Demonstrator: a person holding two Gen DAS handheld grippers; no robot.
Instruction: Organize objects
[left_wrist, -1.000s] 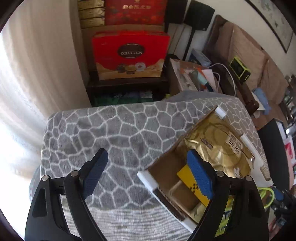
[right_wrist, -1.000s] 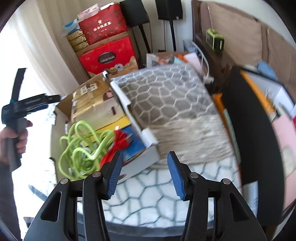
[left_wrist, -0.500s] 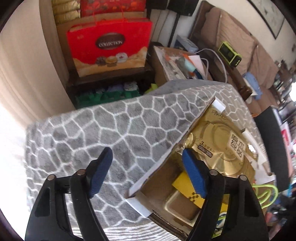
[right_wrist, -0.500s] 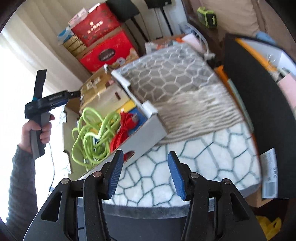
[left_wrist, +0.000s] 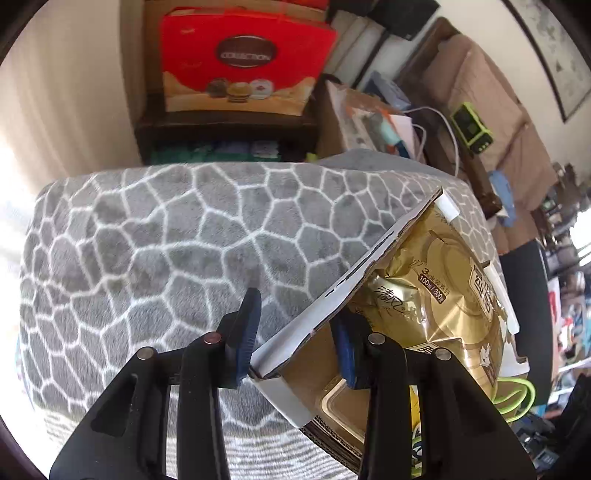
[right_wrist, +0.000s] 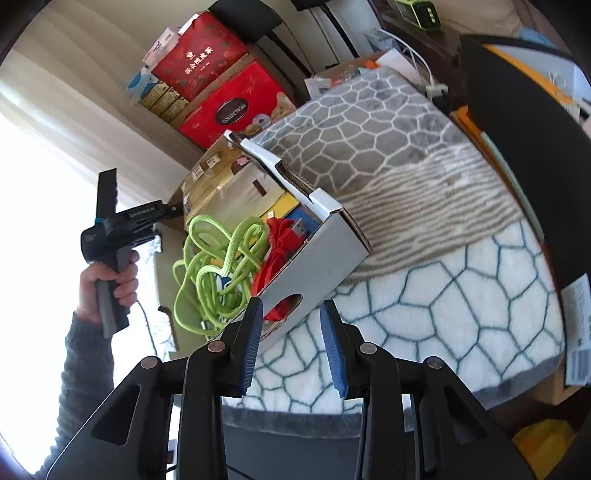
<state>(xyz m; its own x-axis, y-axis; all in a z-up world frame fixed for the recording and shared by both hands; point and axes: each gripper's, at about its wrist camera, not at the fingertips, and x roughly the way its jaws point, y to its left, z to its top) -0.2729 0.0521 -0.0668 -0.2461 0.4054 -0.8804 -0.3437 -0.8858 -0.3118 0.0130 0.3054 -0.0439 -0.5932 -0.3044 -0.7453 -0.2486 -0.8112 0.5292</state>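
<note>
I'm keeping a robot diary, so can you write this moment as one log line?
left gripper: straddling cardboard box wall | right gripper: open, near box end | box: green cord, red cable, gold pack inside
</note>
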